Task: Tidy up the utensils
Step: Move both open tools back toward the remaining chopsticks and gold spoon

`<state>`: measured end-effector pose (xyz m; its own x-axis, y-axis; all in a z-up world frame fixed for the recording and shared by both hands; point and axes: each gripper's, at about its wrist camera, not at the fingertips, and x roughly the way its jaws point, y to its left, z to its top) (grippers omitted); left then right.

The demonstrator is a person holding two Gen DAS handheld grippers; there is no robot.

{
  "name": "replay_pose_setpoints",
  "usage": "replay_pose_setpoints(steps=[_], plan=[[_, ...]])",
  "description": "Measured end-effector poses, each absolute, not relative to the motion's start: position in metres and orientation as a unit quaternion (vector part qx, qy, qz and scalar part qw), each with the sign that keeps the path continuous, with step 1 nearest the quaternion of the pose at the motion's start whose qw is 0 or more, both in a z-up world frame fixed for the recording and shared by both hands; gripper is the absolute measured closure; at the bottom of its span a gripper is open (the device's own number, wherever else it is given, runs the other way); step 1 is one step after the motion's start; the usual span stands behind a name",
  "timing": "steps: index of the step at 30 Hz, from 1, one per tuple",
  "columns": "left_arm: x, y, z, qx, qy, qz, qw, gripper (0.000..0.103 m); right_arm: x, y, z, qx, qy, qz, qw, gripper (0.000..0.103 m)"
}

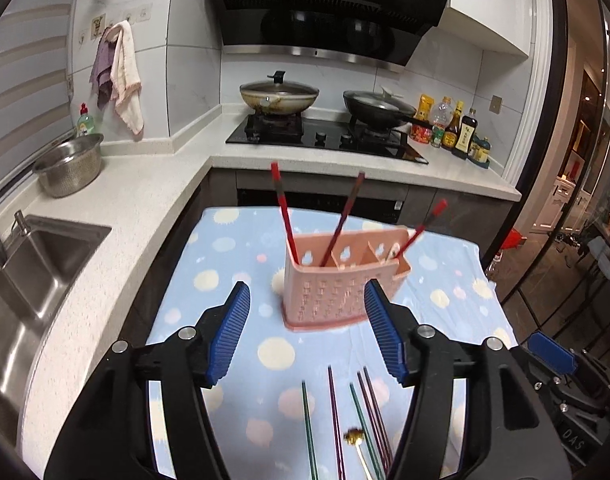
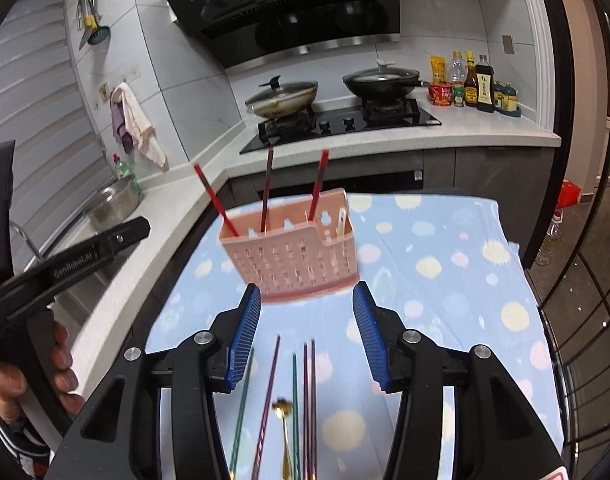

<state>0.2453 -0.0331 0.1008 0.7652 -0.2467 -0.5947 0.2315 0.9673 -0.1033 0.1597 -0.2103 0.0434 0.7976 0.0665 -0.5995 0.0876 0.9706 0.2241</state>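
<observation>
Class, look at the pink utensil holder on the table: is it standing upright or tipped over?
Upright. The pink utensil holder rests on its base on the spotted cloth, open top upward, with three red chopsticks leaning inside.

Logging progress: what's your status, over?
Left gripper and right gripper open, empty. Three chopsticks in holder. Others on cloth. Nothing blocking.

Plastic, cloth, steel and stone surfaces in the kitchen

The pink holder point(image 1: 337, 292) looks like matt plastic with many small holes in its wall, and the red chopsticks point(image 1: 283, 208) in it look smooth and lacquered. The dotted cloth point(image 2: 445, 280) on the table is soft and matt. The gripper pads point(image 1: 229, 332) are blue ribbed rubber on matt black plastic arms. The sink point(image 1: 33, 272) and the colander point(image 1: 71, 164) are brushed steel, the worktop point(image 1: 145, 192) is speckled stone, and the hob point(image 2: 345, 124) is glossy black glass.
</observation>
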Motion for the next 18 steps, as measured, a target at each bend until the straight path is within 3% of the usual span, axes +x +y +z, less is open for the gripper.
replay_pose_setpoints(steps=[5, 18], plan=[[0.211, -0.027, 0.066, -0.006, 0.349, -0.120, 0.929, 0.041, 0.128, -0.207, 0.000, 0.115, 0.363, -0.009, 0.924, 0.056], [0.139, -0.014, -0.062, 0.012, 0.459, -0.123, 0.880, 0.041, 0.085, -0.190, -0.112, 0.093, 0.467, -0.011, 0.879, 0.056]])
